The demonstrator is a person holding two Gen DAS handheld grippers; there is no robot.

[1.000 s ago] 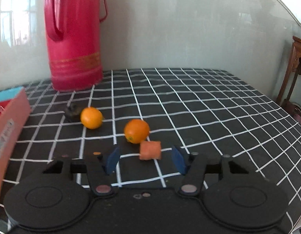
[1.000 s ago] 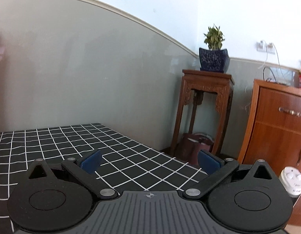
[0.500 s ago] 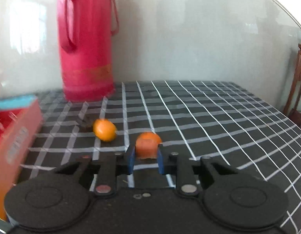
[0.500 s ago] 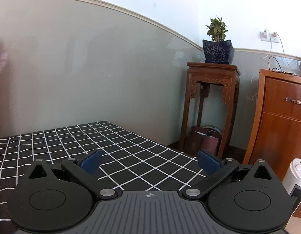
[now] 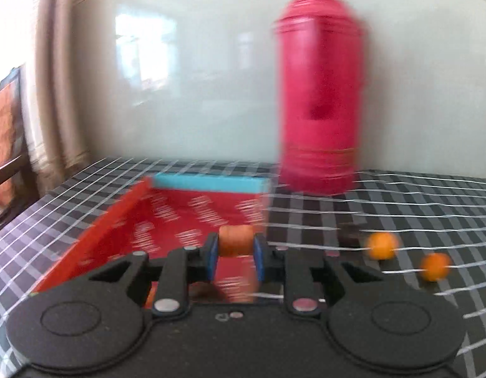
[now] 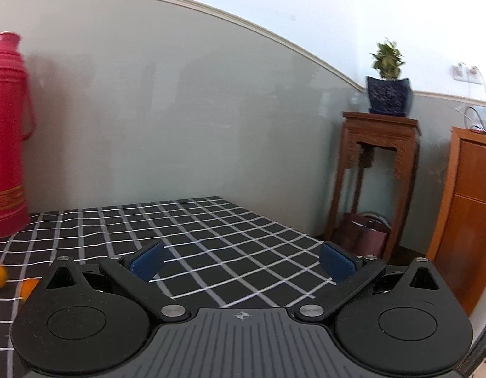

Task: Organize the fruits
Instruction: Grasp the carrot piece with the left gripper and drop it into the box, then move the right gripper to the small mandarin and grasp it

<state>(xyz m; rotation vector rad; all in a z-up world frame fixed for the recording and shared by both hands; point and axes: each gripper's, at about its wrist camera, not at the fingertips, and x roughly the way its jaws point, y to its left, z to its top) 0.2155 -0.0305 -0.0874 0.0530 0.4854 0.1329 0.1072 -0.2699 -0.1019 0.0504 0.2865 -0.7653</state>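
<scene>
Red thermos (image 5: 320,94) against the grey wall, checked tablecloth (image 6: 211,239), potted plant (image 6: 388,91) on wooden stand (image 6: 380,170)

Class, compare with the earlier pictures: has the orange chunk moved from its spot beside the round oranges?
Yes. The orange chunk, clamped in the left gripper, now hangs over the red box, left of the two oranges on the table.

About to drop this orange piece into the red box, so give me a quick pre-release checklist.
1. Orange piece clamped by left gripper fingers: ok.
2. Piece over the red box opening: ok, near its right wall.
3. Box floor under the piece free: cannot tell, blurred.
4. Two oranges out of the way on the table: ok.
5. Right gripper open, away from the box: ok.
6. Flask clear of the drop: ok.
</scene>
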